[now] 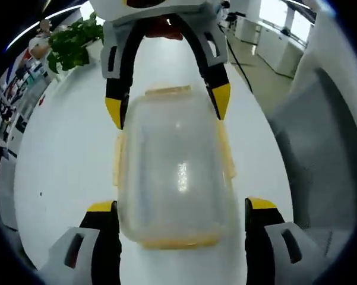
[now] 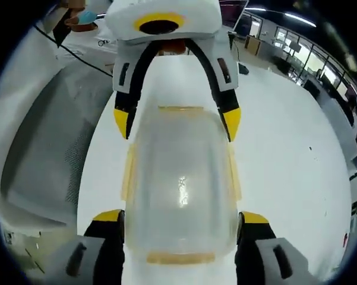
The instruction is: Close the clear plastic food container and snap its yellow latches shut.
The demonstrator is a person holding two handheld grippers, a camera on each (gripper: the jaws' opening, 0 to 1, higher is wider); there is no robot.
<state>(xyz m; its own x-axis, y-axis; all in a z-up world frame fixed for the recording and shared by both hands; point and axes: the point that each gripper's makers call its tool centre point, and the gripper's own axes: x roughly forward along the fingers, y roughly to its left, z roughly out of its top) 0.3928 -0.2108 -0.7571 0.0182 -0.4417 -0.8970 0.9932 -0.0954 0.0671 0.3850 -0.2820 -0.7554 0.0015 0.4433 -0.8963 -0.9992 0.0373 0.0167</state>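
A long white desk runs away from the camera in both views, and at its middle sits a clear plastic food container with its lid on. In the left gripper view, the left gripper rises from the bottom edge with its 2 yellow-tipped black jaws spread wide, 1 on each side of the container's near end, just beside its walls; whether they touch the plastic is unclear, so the gripper reads as released rather than clenched. From the far end, the right gripper reaches in, its 2 jaws likewise spread on either side of the container's far corners. The right gripper view mirrors this: the right gripper straddles the near end with jaws apart, and the left gripper faces it from the far end. Yellow latches line all 4 sides of the lid; the long-side latches look slightly flared outward, though whether they are snapped down cannot be told. A grey chair back stands beside the desk. A leafy green plant stands at the desk's far corner in the left gripper view.
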